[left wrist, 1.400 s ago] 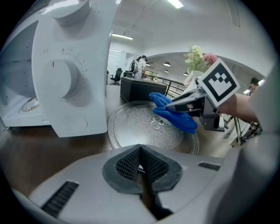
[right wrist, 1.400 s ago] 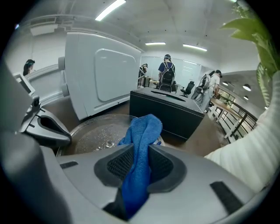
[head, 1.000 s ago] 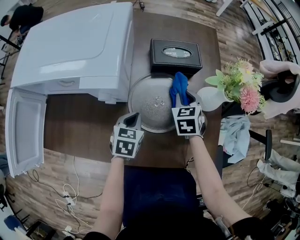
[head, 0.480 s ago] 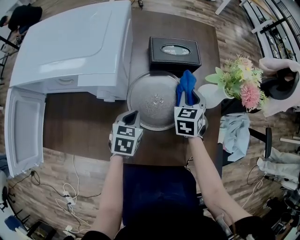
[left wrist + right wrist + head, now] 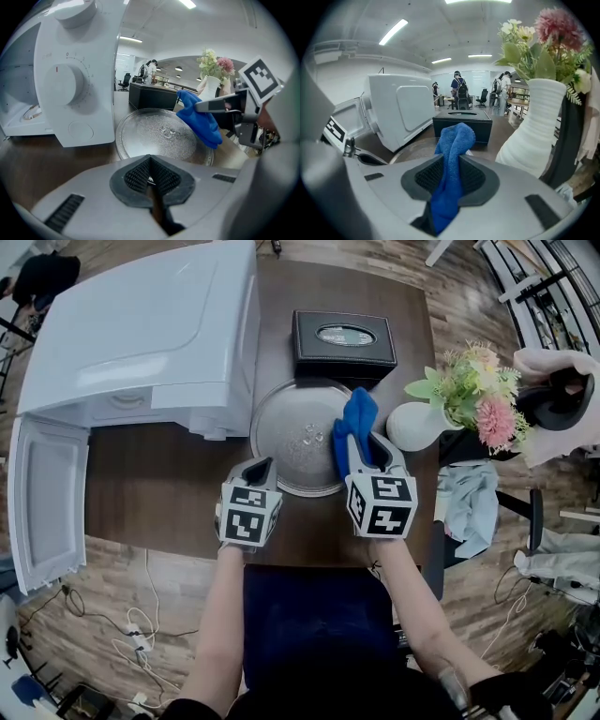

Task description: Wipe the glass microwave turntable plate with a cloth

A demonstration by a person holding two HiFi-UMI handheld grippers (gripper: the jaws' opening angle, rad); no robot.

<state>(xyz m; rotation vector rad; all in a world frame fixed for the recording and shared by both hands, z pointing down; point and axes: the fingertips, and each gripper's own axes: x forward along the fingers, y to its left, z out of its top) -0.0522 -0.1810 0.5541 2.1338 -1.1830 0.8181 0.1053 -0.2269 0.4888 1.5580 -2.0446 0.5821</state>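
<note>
Resting flat on the dark wood-grain table (image 5: 159,493), the round glass turntable plate (image 5: 292,432) is seen between a white microwave (image 5: 141,334) and a white ribbed vase (image 5: 412,426). A pebbled, translucent surface with a raised rim and a small moulded hub at the centre is shown in the left gripper view. A blue terry cloth (image 5: 354,423) is pinched between the ridged black pads of the right gripper (image 5: 361,442). Its soft folded end is pushed out past the jaw tips and laid over the plate's right-hand part. The jaws are closed firmly on the fabric, and a tail of it is drawn back through the slot. The left gripper (image 5: 258,468) is held just beside the plate's near left rim. Its two ribbed pads are pressed together with nothing between them. A rectangular black tissue box (image 5: 344,338) with an oval opening is placed just behind the plate. Pink and pale artificial flowers (image 5: 469,390) with green leaves are set in the vase. The microwave's smooth door (image 5: 42,502) is swung open at the left, and a round dial (image 5: 65,84) is visible on its front panel.
</note>
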